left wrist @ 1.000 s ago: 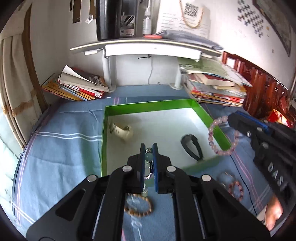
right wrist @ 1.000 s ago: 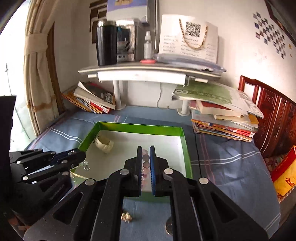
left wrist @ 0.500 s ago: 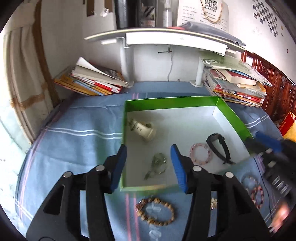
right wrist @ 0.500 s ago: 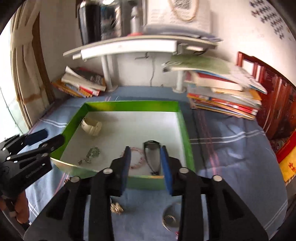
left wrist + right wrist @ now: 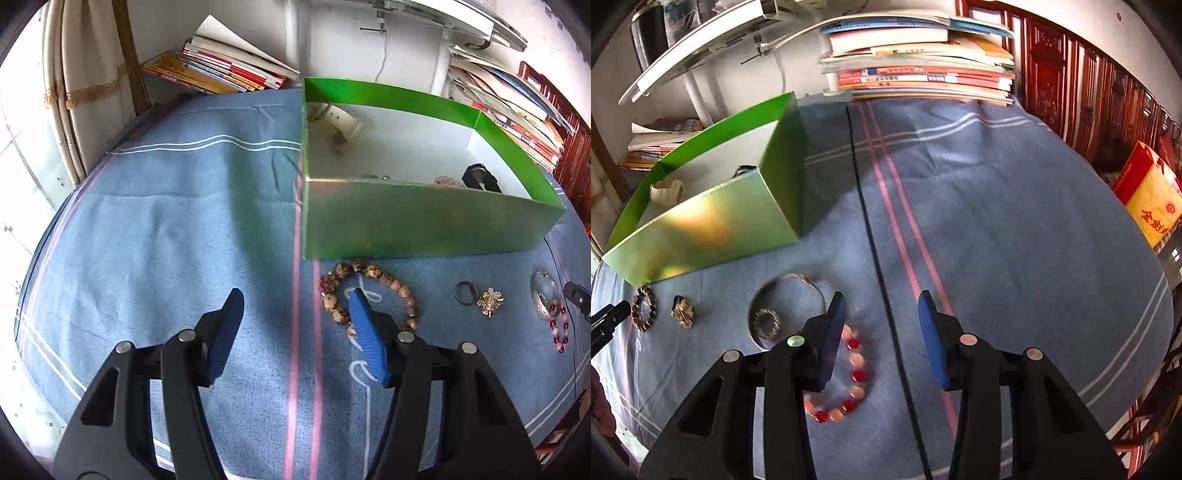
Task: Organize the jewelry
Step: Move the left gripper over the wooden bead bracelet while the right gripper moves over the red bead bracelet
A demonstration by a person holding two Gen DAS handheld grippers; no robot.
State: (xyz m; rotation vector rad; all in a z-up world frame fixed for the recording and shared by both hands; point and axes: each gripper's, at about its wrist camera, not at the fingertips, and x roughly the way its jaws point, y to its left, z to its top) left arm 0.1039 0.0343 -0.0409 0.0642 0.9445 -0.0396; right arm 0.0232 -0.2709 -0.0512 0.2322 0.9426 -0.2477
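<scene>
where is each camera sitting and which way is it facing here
Left wrist: rides the left gripper, tilted down at the blue cloth, the wooden bead bracelet and the green box; its open blue-padded fingers show.
Right wrist: rides the right gripper, tilted down over the red and pink bead bracelet; its open fingers show.
Shared: box, wooden bracelet, gold brooch, silver bangle.

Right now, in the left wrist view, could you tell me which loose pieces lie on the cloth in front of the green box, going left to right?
Brown bead bracelet → dark ring → gold brooch → silver bangle.
</scene>
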